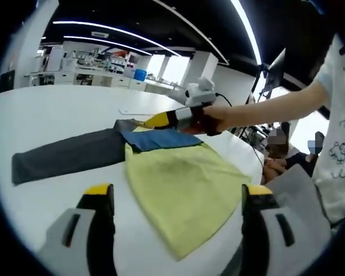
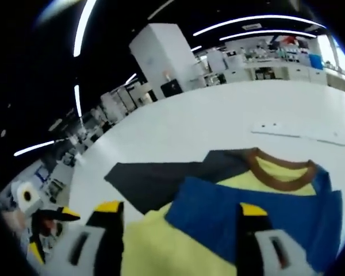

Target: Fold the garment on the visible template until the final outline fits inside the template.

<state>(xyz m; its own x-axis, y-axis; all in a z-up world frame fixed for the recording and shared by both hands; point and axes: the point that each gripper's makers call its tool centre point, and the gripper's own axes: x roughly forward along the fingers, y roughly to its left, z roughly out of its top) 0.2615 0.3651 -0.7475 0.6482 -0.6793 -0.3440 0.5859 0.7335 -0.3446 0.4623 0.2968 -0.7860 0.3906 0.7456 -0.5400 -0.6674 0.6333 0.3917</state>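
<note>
The shirt (image 1: 178,184), yellow with a blue band, brown collar and a dark grey sleeve (image 1: 69,155) stretched out to the left, lies flat on the white table (image 1: 52,115). The left gripper (image 1: 178,198) hovers near its hem with jaws spread, holding nothing. The right gripper (image 2: 181,215), held by a hand (image 1: 213,119) at the far collar end, hangs above the blue band with jaws apart.

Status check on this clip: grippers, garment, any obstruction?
Left gripper open, hovering over the garment's yellow body. Right gripper open above the blue sleeve. Grey sleeve spread flat on the white table. Nothing in the way.
</note>
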